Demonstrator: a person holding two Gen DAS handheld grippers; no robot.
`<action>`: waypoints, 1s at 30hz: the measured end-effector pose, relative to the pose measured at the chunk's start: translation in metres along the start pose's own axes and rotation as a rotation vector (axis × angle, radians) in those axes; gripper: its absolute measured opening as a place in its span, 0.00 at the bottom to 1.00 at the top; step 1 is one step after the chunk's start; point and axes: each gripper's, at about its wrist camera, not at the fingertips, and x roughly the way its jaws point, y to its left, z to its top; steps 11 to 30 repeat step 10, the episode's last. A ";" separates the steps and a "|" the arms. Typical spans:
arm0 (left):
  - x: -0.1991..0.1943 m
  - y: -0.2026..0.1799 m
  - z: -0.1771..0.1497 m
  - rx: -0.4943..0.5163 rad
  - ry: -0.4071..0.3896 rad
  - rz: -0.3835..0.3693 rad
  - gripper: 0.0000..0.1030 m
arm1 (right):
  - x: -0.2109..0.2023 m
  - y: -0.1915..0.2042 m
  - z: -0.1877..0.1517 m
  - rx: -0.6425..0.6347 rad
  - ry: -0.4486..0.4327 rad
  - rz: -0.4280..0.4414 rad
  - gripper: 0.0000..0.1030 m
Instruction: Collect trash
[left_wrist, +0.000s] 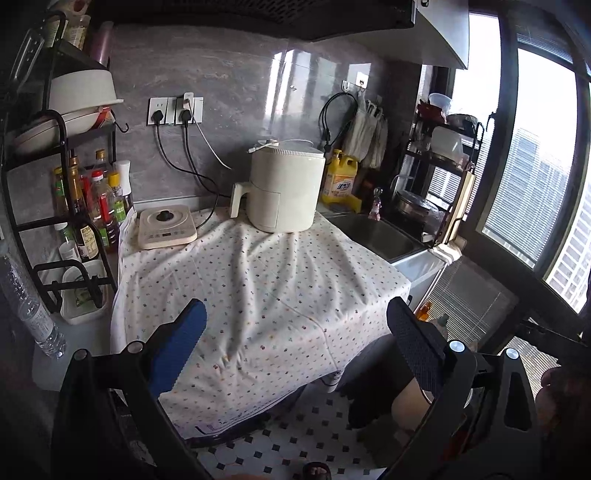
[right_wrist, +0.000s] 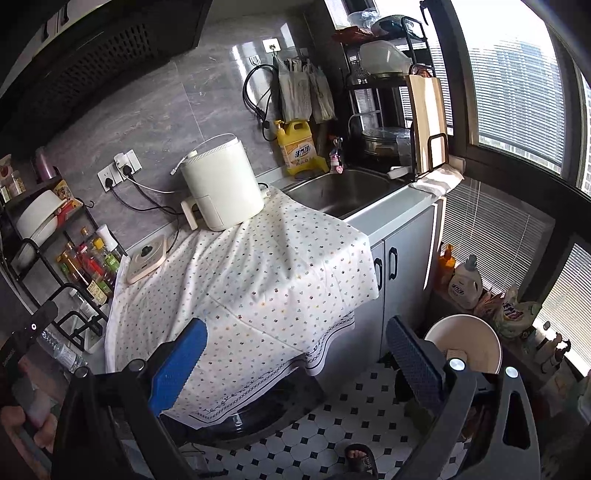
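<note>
Blue-padded left gripper (left_wrist: 295, 341) and right gripper (right_wrist: 295, 354): jaws wide, holding nothing.

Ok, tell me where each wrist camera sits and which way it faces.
Left wrist: on the left gripper, looking straight across the dotted cloth to the air fryer; open blue and black fingers show.
Right wrist: on the right gripper, farther right, angled toward the sink and cabinet doors; open fingers and a sandalled foot show.
Shared: cloth, fryer, sink, yellow detergent jug.
</note>
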 end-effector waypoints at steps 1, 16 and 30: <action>0.002 -0.001 -0.001 0.001 0.006 -0.001 0.94 | 0.001 -0.001 -0.001 0.002 0.003 -0.001 0.92; 0.012 -0.011 0.000 0.013 0.020 -0.027 0.94 | 0.003 -0.011 -0.005 0.013 0.009 -0.012 0.92; 0.012 -0.011 0.000 0.013 0.020 -0.027 0.94 | 0.003 -0.011 -0.005 0.013 0.009 -0.012 0.92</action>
